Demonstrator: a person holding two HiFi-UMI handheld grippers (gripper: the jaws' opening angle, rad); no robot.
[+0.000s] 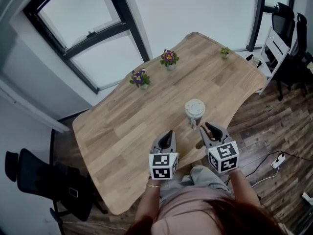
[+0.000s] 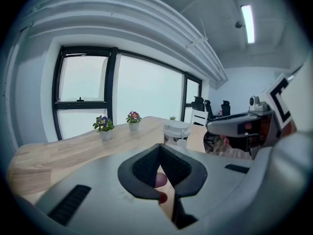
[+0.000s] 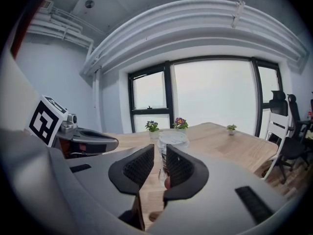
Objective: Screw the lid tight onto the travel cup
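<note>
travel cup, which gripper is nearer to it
Right. The right gripper sits just short of the travel cup, at its near right side, not holding it. The left gripper hangs farther back, off its near left.

Matt wooden table (image 1: 122,126), smooth plastic lid (image 1: 194,105)

The cup (image 1: 194,118) stands upright on the bench (image 1: 127,126), near its curved front edge; a pale round lid (image 1: 194,105) sits on top.
</note>
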